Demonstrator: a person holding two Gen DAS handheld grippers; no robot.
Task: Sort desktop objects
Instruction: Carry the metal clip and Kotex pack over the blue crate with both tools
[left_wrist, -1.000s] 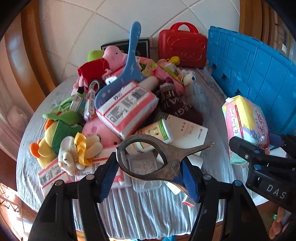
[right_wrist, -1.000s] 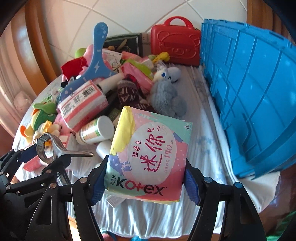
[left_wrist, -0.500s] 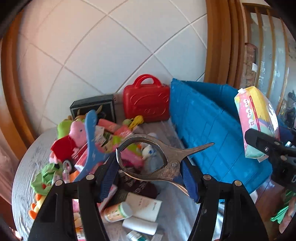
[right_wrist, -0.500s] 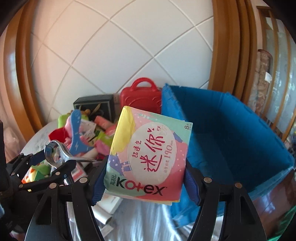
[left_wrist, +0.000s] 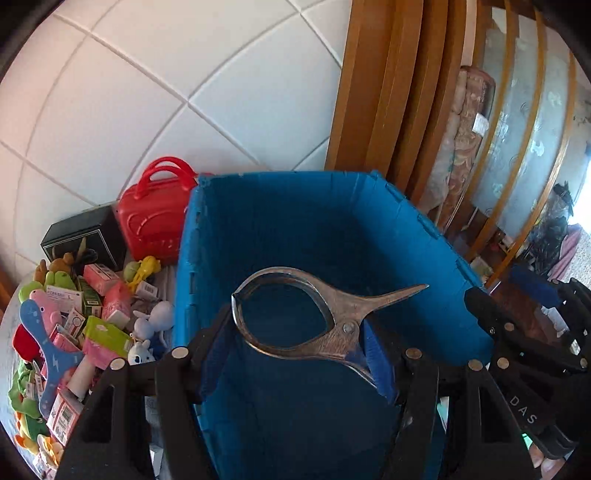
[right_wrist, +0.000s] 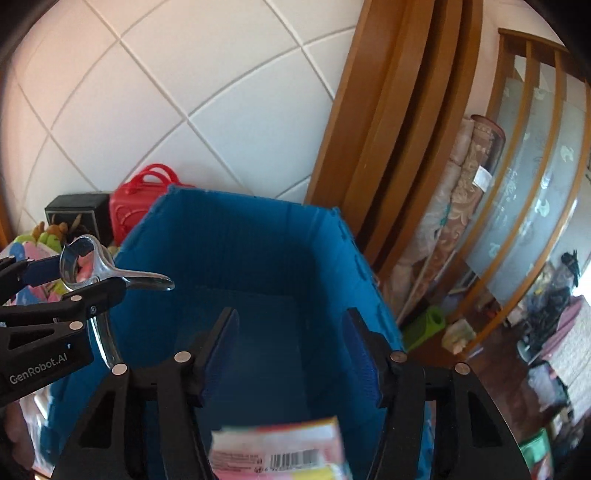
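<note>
- The left gripper (left_wrist: 299, 354) hangs over the open blue bin (left_wrist: 388, 229); its fingers (left_wrist: 373, 354) are clenched on a metal clamp (left_wrist: 314, 317).
- The clamp lies flat across the fingers, its oval loop towards the left finger and its pointed handle reaching out to the right, above the bin's inside.
- From the right wrist view the same clamp (right_wrist: 107, 277) shows at the left edge, in the left gripper (right_wrist: 74, 280), just over the bin's near-left rim (right_wrist: 147, 221).
- The right gripper (right_wrist: 290, 354) also points down into the bin. Its jaws are closing – nothing sits between the fingers (right_wrist: 360, 354).
- A pink and yellow pack (right_wrist: 280, 450) with a barcode shows blurred below the right gripper, inside the bin's walls and clear of both fingers.
- In the left wrist view the right gripper (left_wrist: 517, 328) appears at the right edge, beyond the bin's right wall; whether anything is in it cannot be told from that side.
- Left of the bin, the counter (left_wrist: 11, 332) carries a heap of things: a red case (left_wrist: 155, 221) against the tiled wall, a black box (left_wrist: 85, 236) beside it, a blue boomerang-shaped toy (left_wrist: 48, 354), plush toys (left_wrist: 151, 321) and small packets (left_wrist: 103, 332).
- The red case stands upright, touching or nearly touching the bin's far-left corner.
- Behind the bin rise wooden frames (left_wrist: 391, 92) and frosted glass panels (left_wrist: 524, 110).
</note>
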